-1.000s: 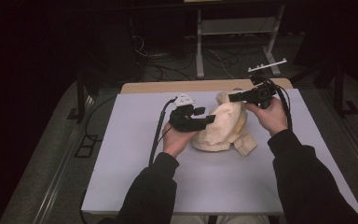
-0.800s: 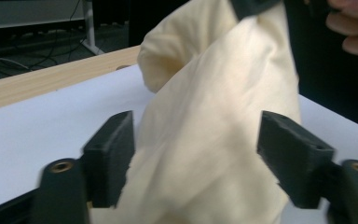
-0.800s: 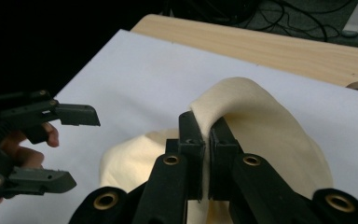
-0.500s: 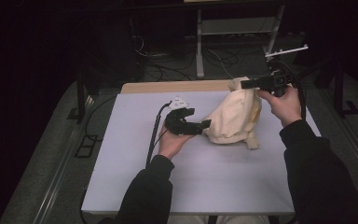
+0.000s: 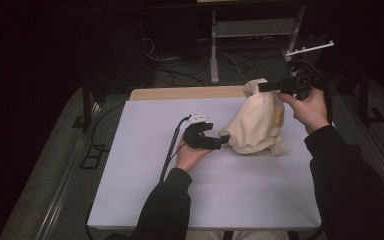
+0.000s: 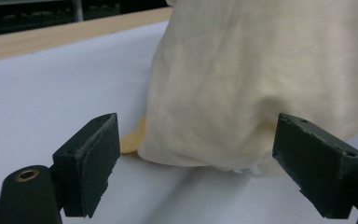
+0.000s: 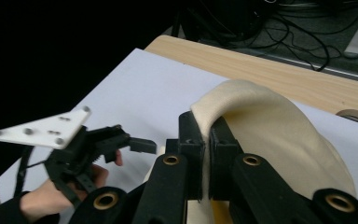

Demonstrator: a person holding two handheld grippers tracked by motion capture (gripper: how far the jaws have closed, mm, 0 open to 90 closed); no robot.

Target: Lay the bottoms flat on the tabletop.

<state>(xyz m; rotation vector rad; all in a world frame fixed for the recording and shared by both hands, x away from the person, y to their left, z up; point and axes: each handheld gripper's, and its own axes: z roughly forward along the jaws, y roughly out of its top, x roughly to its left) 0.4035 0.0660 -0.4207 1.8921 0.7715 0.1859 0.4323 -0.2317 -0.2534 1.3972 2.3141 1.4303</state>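
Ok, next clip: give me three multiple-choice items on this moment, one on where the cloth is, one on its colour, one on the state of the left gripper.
1. Where does the cloth hang from?
A. the right gripper, lifted above the table
B. the left gripper
C. a hook on the far wall

2. What colour is the cloth?
A. dark blue
B. cream
C. red

3. How do the left gripper's jaws stand?
A. clamped on the cloth
B. shut on nothing
C. open, with the cloth's lower edge between them

Key:
1 A, since the right gripper view shows its jaws pinched on a fold at the cloth's top.
2 B, as it reads pale cream in all three views.
3 C, because the left gripper view shows both pads clear of the fabric; the jaws have just been opening.
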